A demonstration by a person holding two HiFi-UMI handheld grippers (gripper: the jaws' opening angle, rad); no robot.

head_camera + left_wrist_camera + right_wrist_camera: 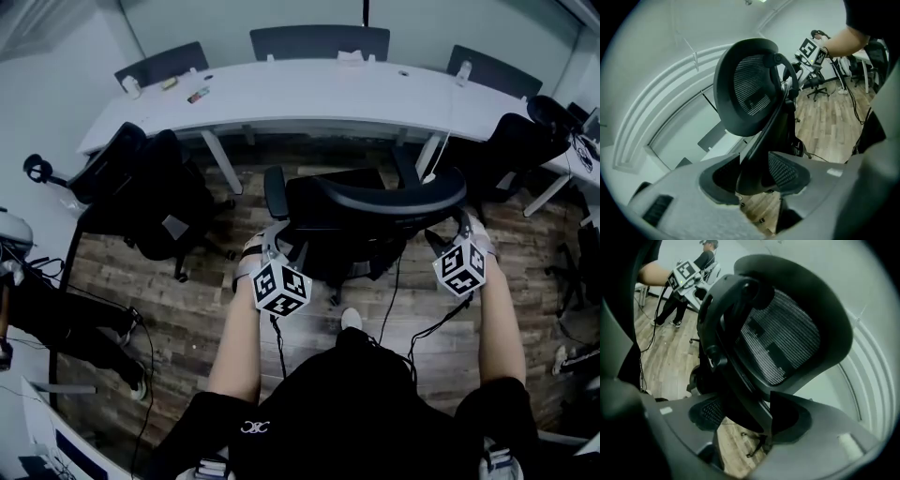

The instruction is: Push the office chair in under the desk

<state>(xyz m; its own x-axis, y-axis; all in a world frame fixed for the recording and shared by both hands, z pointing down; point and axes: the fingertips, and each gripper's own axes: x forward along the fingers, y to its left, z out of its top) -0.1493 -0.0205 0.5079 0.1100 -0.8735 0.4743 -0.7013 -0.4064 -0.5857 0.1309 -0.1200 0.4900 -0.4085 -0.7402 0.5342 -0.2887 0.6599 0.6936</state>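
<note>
A black mesh-backed office chair stands on the wood floor in front of the curved white desk, its seat partly under the desk's edge. My left gripper is at the left side of the chair's backrest and my right gripper at the right side. In the left gripper view the backrest fills the middle, and its edge runs between the wide jaws of the left gripper without being pinched. In the right gripper view the backrest likewise passes between the spread jaws of the right gripper. Both grippers are open.
Another black chair stands to the left and one to the right. Grey chairs line the desk's far side. Desk legs flank the gap ahead. Small items lie on the desk. Cables trail over the floor.
</note>
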